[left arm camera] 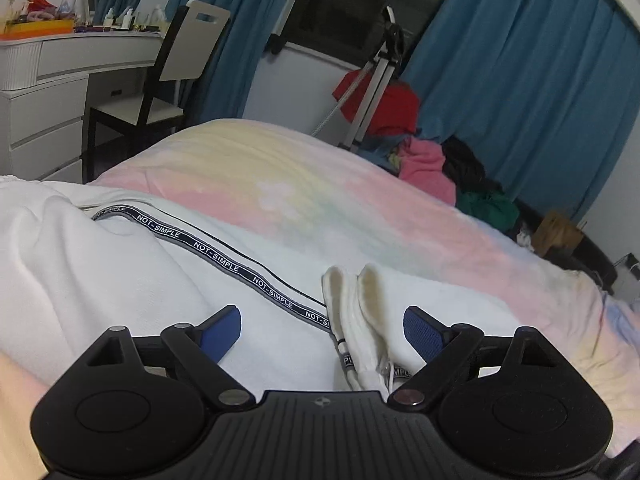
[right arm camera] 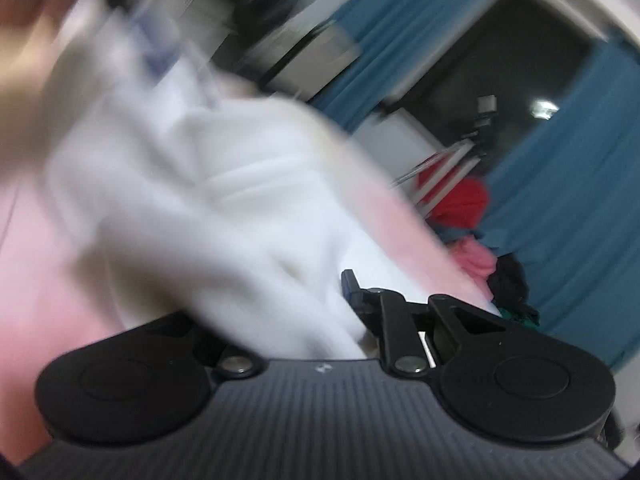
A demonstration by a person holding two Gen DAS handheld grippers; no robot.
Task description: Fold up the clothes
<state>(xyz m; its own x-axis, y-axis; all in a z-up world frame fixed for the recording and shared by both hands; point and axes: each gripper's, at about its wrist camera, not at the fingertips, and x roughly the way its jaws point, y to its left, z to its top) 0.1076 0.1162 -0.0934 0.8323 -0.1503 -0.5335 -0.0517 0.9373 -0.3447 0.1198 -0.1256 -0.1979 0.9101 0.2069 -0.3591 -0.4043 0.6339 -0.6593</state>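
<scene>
White garment with lettered trim spread on pastel bedspread, left gripper released wide above cuffs, right gripper clenched on blurred white fabric, clothes pile at 2 o'clock.

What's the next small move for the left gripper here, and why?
Probably ease the left gripper forward and close on the white garment's ribbed cuffs. Its jaws stand wide open with the cuffs lying between the pads, not pinched. The right gripper already looks clamped on white cloth in its blurred view, so a second hold would likely let the fold be carried over the bed.
</scene>
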